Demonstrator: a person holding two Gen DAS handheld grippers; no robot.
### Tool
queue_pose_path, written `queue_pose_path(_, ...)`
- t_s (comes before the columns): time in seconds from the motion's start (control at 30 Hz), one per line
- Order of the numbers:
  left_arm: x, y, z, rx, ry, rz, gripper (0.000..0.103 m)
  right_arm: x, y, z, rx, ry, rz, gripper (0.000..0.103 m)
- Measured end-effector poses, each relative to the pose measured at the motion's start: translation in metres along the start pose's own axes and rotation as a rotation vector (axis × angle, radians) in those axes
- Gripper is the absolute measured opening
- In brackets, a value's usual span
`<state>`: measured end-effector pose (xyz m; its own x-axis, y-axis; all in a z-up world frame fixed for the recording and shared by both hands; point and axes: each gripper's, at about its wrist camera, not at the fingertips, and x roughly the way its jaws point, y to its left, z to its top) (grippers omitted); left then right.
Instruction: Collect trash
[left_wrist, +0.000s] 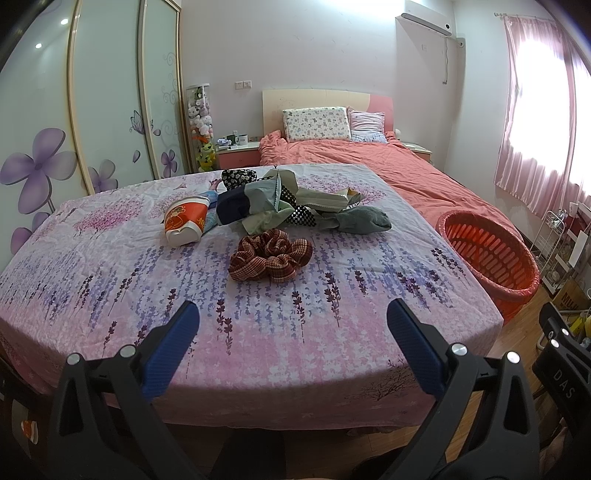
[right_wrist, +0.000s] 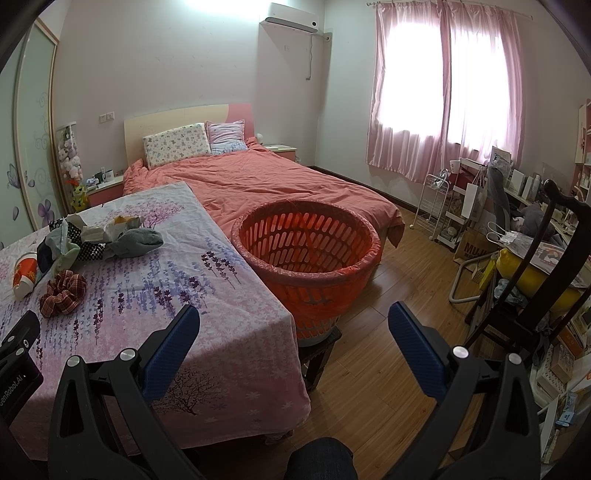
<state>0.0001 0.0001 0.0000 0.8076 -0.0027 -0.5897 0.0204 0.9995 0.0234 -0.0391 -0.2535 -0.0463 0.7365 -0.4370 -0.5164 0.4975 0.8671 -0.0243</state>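
Note:
On a table under a lavender-print cloth lies a heap: a crushed red and white paper cup, crumpled wrappers, a grey sock, dark and dotted cloth pieces, and a red plaid scrunchie nearest me. An orange slotted basket lined with a bag stands off the table's right edge. My left gripper hangs open above the table's near edge, holding nothing. My right gripper is open too, over the table corner and the floor.
Behind the table stands a bed with a coral duvet and pillows. Wardrobe doors with purple flowers line the left. A dark wooden chair, a wire rack and cluttered shelves fill the right side on the wooden floor.

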Motion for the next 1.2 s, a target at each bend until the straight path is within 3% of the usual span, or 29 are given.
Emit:
queue_pose_path(0.8,-0.003,-0.003,0.001,-0.011,-0.004,0.003,0.099,0.003,0.002,0.002,-0.005,0.003,0.005,0.101)
queue_pose_path(1.2,0.053,0.077,0.032,-0.139,0.037,0.091,0.099,0.039,0.032,0.012,-0.014,0.059,0.160,0.101)
